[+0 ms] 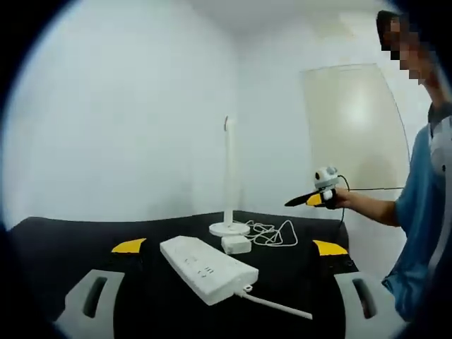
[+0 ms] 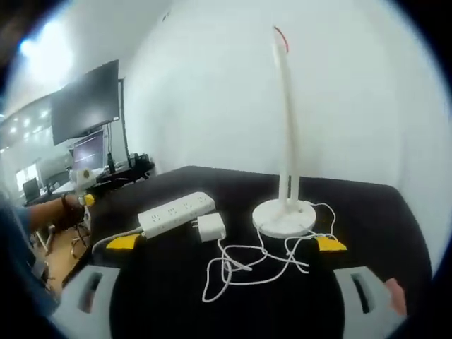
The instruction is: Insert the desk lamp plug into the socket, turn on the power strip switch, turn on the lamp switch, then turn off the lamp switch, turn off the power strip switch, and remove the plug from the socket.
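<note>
Plug adapter (image 2: 211, 227), the small white block the first step depends on, lies loose on the black table (image 2: 367, 212), not in any socket, so the task looks to be at its very start. In the right gripper view it sits at about eleven o'clock from the right gripper (image 2: 226, 246), just beside the near end of the power strip (image 2: 175, 213), with a narrow gap between them. The right gripper seems the nearer one for the pick.

Largest on the table is the desk lamp (image 2: 285, 134), standing upright at about one o'clock in that view, its round base near the plug. The power strip runs its long axis from roughly two o'clock down to eight o'clock there; in the left gripper view the strip (image 1: 207, 268) lies straight ahead of the left gripper (image 1: 230, 247), slanting from ten to four o'clock, with the plug (image 1: 236, 244) just past it at twelve. The lamp's thin white cord (image 2: 251, 265) lies in loose loops between the right jaws' tips.

Both grippers stand with jaws spread wide and nothing between them. The right one also appears in the left gripper view at two o'clock, held in a person's hand (image 1: 342, 200) well apart from the table things.
</note>
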{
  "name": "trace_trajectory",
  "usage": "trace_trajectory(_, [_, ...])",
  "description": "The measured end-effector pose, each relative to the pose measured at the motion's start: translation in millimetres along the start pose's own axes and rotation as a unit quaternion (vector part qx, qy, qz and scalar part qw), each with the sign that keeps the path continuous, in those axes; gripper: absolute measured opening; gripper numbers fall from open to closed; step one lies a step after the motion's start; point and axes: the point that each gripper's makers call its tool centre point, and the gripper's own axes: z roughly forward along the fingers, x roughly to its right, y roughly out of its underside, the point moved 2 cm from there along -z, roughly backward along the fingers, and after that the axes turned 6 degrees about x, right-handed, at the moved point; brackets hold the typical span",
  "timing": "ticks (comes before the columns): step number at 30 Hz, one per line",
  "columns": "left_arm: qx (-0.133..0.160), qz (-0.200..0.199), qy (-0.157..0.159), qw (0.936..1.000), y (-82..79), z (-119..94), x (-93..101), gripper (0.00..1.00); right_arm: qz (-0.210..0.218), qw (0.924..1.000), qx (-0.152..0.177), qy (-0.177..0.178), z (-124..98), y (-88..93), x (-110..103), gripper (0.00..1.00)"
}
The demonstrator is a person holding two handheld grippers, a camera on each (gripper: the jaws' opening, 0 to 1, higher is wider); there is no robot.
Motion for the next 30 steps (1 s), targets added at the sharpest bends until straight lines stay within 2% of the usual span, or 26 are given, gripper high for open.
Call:
trace_trajectory(5, [0.01, -0.019, -0.011, 0.9997, -5.8, -13, -3.0, 0.89, 0.011, 0.9999, 0.003, 0.002, -5, 8.7, -2, 0.96])
trace_trajectory(10, [-0.009, -0.008, -0.015, 0.9998, -11.8, -28, -5.1, 0.89, 0.019, 0.9998, 0.007, 0.007, -11, 15.2, -3, 0.96])
trace_trajectory(12, [0.005, -0.017, -0.016, 0.9997, -19.7, -36, -7.0, 0.89, 0.022, 0.9996, 0.012, 0.009, -16, 16.4, -1, 0.96])
trace_trajectory(15, [0.001, -0.034, -0.029, 0.999, -24.9, -46, -11.3, 0.89, 0.029, 0.9989, 0.03, 0.019, -24, 19.1, 2, 0.96])
trace_trajectory(18, [-0.009, -0.039, -0.027, 0.9988, -27.7, -57, -11.6, 0.89, 0.042, 0.9975, 0.049, 0.031, -30, 22.4, 11, 0.96])
trace_trajectory(21, [-0.014, -0.042, -0.053, 0.9976, -27.4, -69, -14.8, 0.89, 0.046, 0.9958, 0.06, 0.051, -35, 30.4, 15, 0.96])
trace_trajectory(25, [-0.037, -0.02, -0.07, 0.9966, -24.8, -86, -8.0, 0.89, 0.035, 0.9962, 0.04, 0.069, -33, 48.7, 18, 0.96])
trace_trajectory(28, [-0.043, -0.011, -0.081, 0.9958, -29.6, -105, -18.7, 0.89, 0.03, 0.9971, 0.025, 0.066, -27, 62.9, 18, 0.96])
trace_trajectory(30, [-0.043, -0.009, -0.085, 0.9954, -31.7, -109, -21.3, 0.89, 0.036, 0.9971, 0.02, 0.063, -24, 72.1, 17, 0.96])
